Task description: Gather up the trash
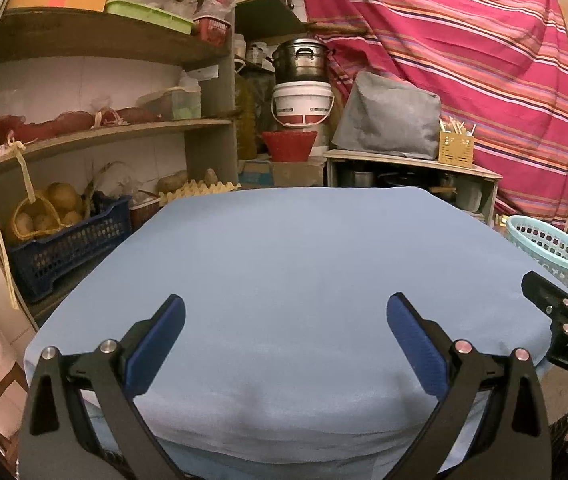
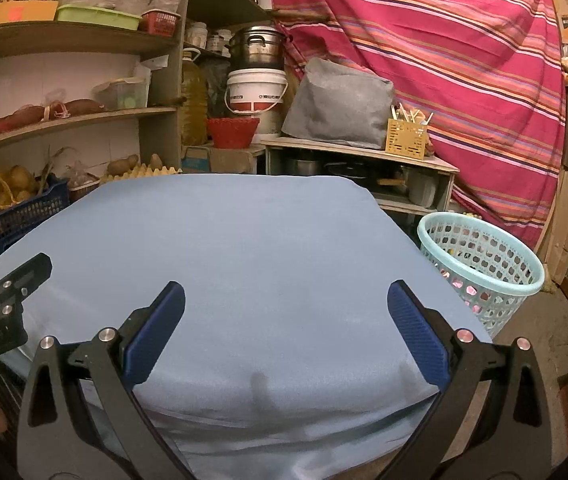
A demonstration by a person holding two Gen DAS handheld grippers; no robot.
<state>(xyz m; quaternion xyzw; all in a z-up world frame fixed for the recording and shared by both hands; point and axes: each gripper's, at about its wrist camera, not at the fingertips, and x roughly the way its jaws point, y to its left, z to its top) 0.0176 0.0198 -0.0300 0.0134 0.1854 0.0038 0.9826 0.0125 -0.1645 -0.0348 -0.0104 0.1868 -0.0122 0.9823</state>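
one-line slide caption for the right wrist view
Open right gripper above a blue-covered table, light blue laundry basket on the floor beside it.

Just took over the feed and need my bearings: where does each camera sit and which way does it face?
Left wrist: on the left gripper, facing forward over the blue-covered table toward the shelves; its open fingers show, and the right gripper's tip at the right edge.
Right wrist: on the right gripper, same heading, set further right; open fingers, the left gripper's tip at the left edge, the basket beside the table.
Shared: table, shelves, striped cloth, basket.
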